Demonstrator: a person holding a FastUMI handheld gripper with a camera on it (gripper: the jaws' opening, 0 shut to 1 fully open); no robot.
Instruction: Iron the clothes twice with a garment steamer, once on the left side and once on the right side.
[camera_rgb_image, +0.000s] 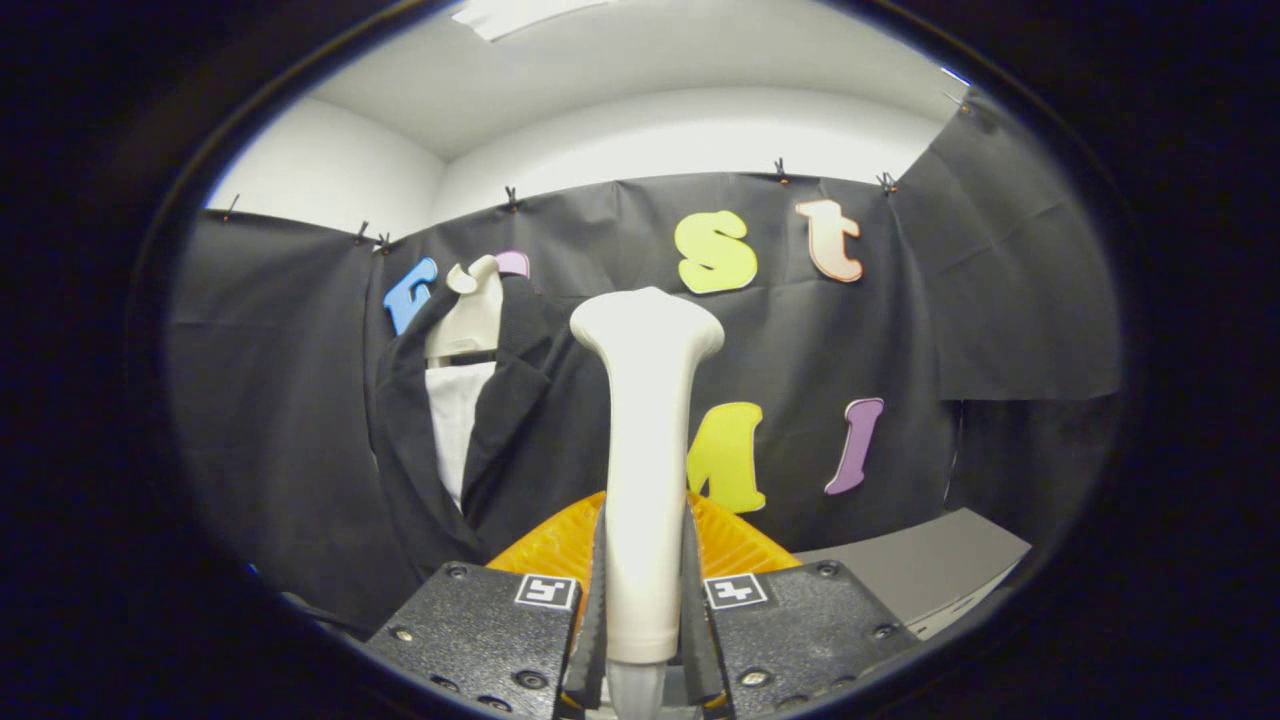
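Gripper (642, 600) closed on the white plastic handheld garment steamer (645, 420), both fingers pressing its handle from either side. Steamer stands upright between the fingers, flared head at top, facing away. Orange ribbed plastic piece (545, 545) just behind the fingers, either side of the handle; cannot tell what it is. Beyond and left of the steamer, black suit jacket (520, 440) hangs on a cream mannequin torso (475, 310), white shirt front (455, 430) showing between the lapels. Black cloth wall (900, 350) behind. Grey counter (920, 570) right of the fingers, well apart from the jacket.
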